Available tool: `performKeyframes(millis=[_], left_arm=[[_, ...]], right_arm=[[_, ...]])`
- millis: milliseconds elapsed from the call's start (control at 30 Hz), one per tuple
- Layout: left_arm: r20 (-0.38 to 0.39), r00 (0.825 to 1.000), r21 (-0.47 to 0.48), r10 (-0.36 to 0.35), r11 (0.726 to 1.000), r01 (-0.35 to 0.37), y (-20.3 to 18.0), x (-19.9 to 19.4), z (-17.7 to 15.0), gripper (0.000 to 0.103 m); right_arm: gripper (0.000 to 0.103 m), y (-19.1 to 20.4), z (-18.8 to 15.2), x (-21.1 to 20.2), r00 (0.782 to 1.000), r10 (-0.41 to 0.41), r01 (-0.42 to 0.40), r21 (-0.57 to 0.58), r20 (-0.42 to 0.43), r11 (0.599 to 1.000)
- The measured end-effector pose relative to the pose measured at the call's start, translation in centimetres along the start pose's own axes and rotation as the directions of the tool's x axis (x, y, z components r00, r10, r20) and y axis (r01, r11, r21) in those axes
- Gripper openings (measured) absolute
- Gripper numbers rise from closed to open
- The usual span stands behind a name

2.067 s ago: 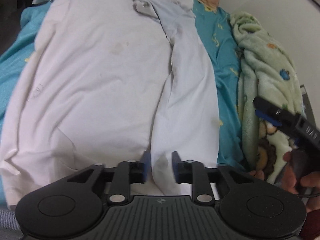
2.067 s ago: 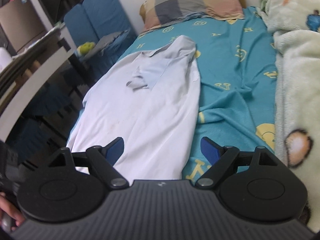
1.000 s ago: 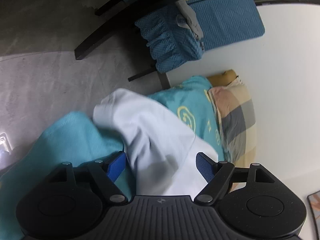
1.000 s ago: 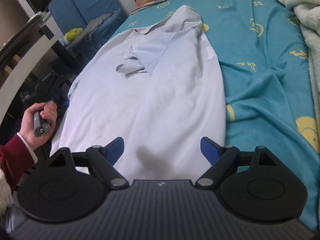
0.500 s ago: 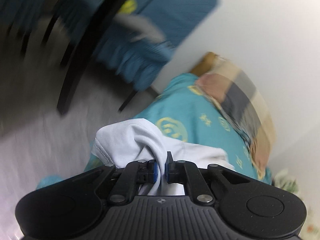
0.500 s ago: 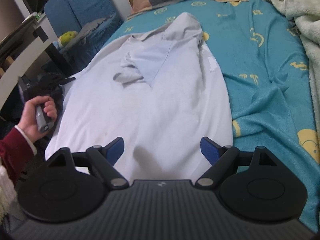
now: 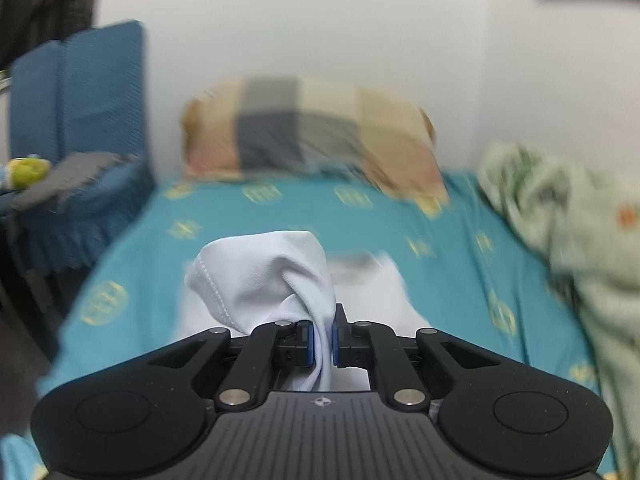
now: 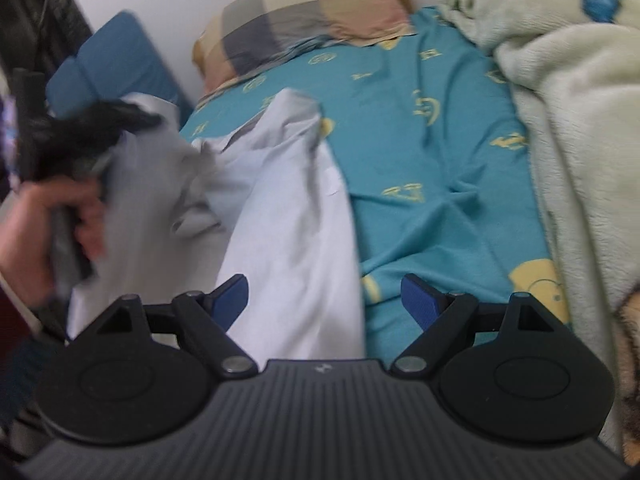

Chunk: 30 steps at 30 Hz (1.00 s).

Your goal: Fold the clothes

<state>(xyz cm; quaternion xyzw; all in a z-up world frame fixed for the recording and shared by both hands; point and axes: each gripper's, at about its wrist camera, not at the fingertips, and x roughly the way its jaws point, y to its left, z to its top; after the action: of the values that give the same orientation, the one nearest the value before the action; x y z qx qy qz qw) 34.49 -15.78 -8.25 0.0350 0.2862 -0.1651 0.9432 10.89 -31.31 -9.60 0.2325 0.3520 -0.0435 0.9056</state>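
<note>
A white shirt (image 8: 288, 216) lies lengthwise on the teal bedsheet (image 8: 432, 152). My left gripper (image 7: 323, 340) is shut on the shirt's left sleeve edge (image 7: 264, 276), bunched above the jaws and lifted off the bed. In the right wrist view the left gripper (image 8: 80, 136) shows blurred at the far left, held in a hand, pulling that side of the shirt up. My right gripper (image 8: 324, 300) is open and empty, hovering above the shirt's lower right edge.
A plaid pillow (image 7: 312, 132) lies at the head of the bed against the white wall. A pale green fleece blanket (image 8: 568, 92) is heaped along the bed's right side. A blue folding chair (image 7: 80, 120) stands beyond the bed's left edge.
My left gripper closed on the shirt's left sleeve and lifted it up, swinging to face the pillow. The shirt's left side has risen off the bed. My right gripper stayed open, hovering.
</note>
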Motion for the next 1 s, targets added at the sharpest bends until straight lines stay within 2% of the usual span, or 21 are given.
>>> performKeyframes(millis=[100, 167, 267, 400, 467, 600, 667, 800, 867, 1000], left_arm=[[-0.073, 0.997, 0.030, -0.016, 0.999, 0.018, -3.2, 2.8, -2.5, 0.018], [-0.100, 0.994, 0.021, -0.033, 0.999, 0.035, -3.7, 3.4, -3.5, 0.039], [-0.121, 0.990, -0.011, -0.072, 0.997, 0.071, -3.4, 2.8, -4.4, 0.062], [-0.109, 0.981, -0.072, -0.158, 0.986, 0.151, -0.6, 0.7, -3.9, 0.070], [-0.095, 0.982, -0.081, -0.162, 0.985, 0.154, 0.1, 0.3, -3.2, 0.077], [-0.066, 0.984, -0.097, -0.168, 0.982, 0.161, 1.3, -0.5, -1.7, 0.077], [-0.081, 0.981, -0.134, -0.174, 0.978, 0.162, 1.3, -0.1, -1.5, 0.077], [-0.135, 0.979, -0.134, -0.150, 0.982, 0.132, 0.6, 1.4, -2.2, 0.077], [-0.170, 0.979, -0.148, -0.108, 0.986, 0.083, 0.8, 2.4, -2.5, 0.077], [-0.141, 0.987, -0.295, -0.081, 0.955, 0.036, 2.8, 2.4, -2.8, 0.077]], right_arm=[[0.085, -1.0, 0.2, 0.3, 1.000, 0.017, -0.017, 0.031, 0.004, 0.999], [0.085, -1.4, 0.3, 0.5, 1.000, 0.026, -0.026, 0.040, 0.004, 0.999], [0.085, -2.1, 0.6, 0.6, 0.999, 0.050, -0.051, 0.079, 0.008, 0.996], [0.085, -2.4, 1.0, 0.2, 0.997, 0.078, -0.079, 0.115, 0.016, 0.990], [0.085, -2.2, 0.9, -0.3, 0.995, 0.094, -0.096, 0.124, 0.022, 0.988], [0.085, -1.8, 0.9, -0.6, 0.994, 0.100, -0.103, 0.109, 0.035, 0.989], [0.085, -1.9, 1.1, -0.6, 0.995, 0.092, -0.096, 0.103, 0.042, 0.990], [0.085, -2.0, 1.1, -0.4, 0.995, 0.085, -0.089, 0.088, 0.049, 0.992], [0.085, -1.9, 1.0, -0.6, 0.995, 0.087, -0.091, 0.078, 0.051, 0.993], [0.085, -1.6, 0.8, -0.9, 0.995, 0.086, -0.089, 0.053, 0.058, 0.995]])
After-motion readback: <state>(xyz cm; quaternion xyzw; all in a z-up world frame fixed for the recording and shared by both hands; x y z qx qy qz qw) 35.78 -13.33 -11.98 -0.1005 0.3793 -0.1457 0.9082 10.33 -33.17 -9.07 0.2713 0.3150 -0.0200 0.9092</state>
